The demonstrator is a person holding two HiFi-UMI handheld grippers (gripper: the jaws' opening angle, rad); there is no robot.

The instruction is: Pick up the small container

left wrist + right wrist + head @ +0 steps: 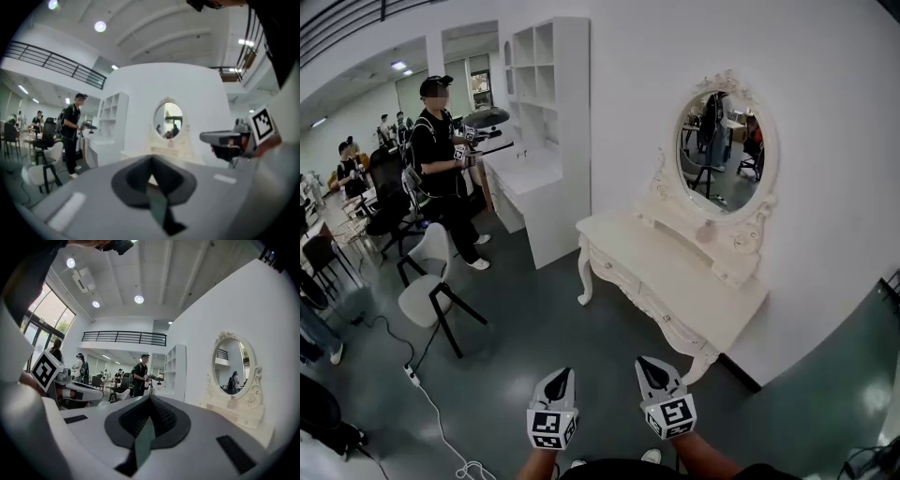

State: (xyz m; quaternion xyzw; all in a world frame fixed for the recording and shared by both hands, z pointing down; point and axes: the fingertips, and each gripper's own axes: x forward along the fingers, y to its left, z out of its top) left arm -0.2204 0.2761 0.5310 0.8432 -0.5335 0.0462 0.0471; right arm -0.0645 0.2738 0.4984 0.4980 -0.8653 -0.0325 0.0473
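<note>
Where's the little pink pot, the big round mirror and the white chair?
small pink container [706, 232], head view, its body.
oval white-framed mirror [722, 155], head view, its glass.
white chair [422, 298], head view, its seat.

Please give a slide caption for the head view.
Left gripper and right gripper, both shut, face a white dressing table holding a small container.

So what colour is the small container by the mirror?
Small container: pale pink, clearest in head view.
</note>
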